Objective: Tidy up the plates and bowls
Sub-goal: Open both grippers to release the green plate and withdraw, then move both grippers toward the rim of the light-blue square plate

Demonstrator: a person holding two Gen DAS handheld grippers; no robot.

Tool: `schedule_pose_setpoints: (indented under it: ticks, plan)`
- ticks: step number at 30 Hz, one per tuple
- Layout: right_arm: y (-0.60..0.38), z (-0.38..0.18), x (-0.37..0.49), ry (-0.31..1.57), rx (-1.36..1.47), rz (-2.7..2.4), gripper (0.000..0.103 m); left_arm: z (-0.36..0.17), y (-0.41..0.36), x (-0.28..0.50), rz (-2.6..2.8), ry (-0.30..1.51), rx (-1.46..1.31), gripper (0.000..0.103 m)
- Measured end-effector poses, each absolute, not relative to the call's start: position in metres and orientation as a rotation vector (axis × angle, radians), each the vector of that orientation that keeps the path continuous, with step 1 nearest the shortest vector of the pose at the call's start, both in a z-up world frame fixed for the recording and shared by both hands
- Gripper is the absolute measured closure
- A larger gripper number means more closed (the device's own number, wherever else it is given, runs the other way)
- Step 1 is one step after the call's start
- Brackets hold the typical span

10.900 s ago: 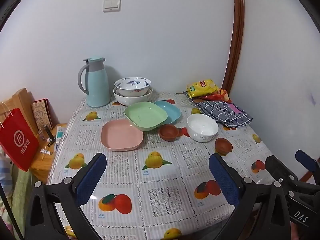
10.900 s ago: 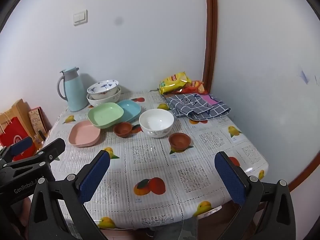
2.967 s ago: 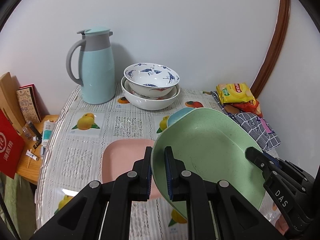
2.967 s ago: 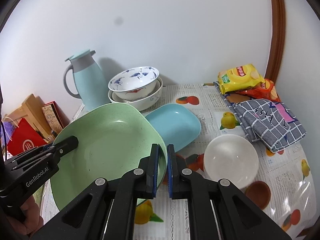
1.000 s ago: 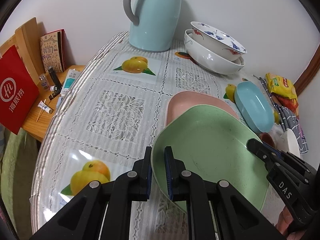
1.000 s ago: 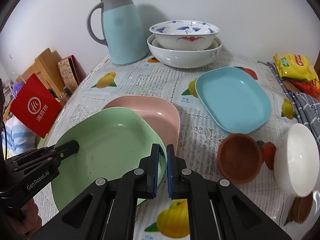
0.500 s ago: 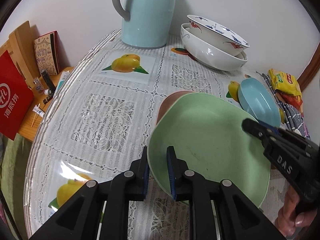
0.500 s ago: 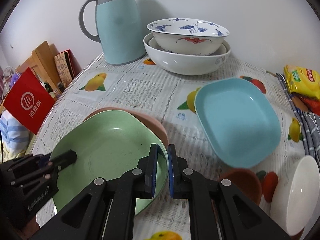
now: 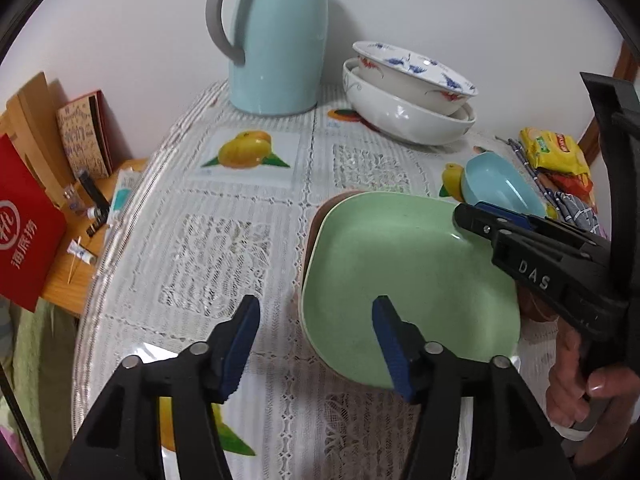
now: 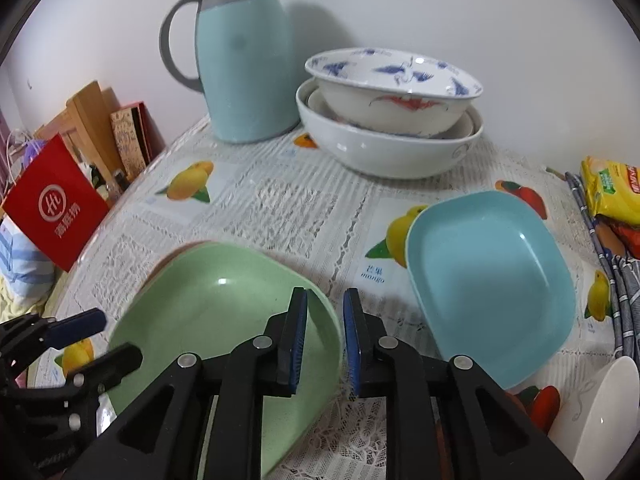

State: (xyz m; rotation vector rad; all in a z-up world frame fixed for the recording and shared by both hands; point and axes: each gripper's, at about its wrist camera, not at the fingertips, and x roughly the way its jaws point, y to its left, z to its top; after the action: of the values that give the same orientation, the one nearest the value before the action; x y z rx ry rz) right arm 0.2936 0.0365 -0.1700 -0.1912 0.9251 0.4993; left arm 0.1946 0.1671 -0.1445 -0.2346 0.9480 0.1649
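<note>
Green plate (image 9: pixel 404 272) set down on the pink plate (image 9: pixel 316 220), only a thin brownish-pink edge peeking out on the far-left side; both on the surface (image 9: pixel 224 232) with its fruit-print lace cloth. Left gripper (image 9: pixel 316 336) at the plate's near-left edge, jaws just opened and standing wide apart, the rim between them but untouched by the blue pads. Right gripper (image 10: pixel 325 328) at the plate's right edge, jaws just opened to a narrow gap, the rim lying in that gap, pads seemingly off it. A hand (image 9: pixel 588 384) wrapped round the right gripper's handle. Blue plate (image 10: pixel 488 280) just right of the green one, apart from it. Behind, two stacked patterned bowls (image 10: pixel 388 112) beside a pale blue jug (image 10: pixel 244 68) near the wall. White bowl (image 10: pixel 604 412) at the right edge. Yellow snack packet (image 10: pixel 612 188) and checked cloth (image 10: pixel 624 280) further right. Red bag (image 9: pixel 24 228) off the left side.
</note>
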Motion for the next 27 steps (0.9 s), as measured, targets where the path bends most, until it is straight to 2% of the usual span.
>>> schedule_pose_setpoints:
  ticks: [1,3,7,9,10,21,27]
  plan:
    - [0.034,-0.167,0.292,0.922,-0.178,0.497,0.079,-0.143,0.167,0.193,0.155,0.945,-0.235,0.045]
    - [0.029,-0.159,0.286,0.916,-0.163,0.485,0.068,-0.140,0.168,0.191,0.143,0.941,-0.234,0.045]
    - [0.014,-0.139,0.266,0.873,-0.181,0.426,0.065,-0.135,0.167,0.188,0.107,0.931,-0.220,0.042]
    - [0.004,-0.130,0.254,0.852,-0.177,0.396,0.056,-0.133,0.164,0.188,0.085,0.930,-0.207,0.042]
    - [-0.002,-0.127,0.249,0.847,-0.172,0.376,0.055,-0.132,0.163,0.188,0.075,0.926,-0.202,0.042]
    - [-0.076,-0.098,0.201,0.819,-0.065,0.121,0.054,-0.107,0.120,0.187,-0.075,0.875,-0.119,0.042]
    - [-0.106,-0.083,0.181,0.788,0.001,0.053,0.054,-0.094,0.095,0.180,-0.126,0.912,-0.077,0.043]
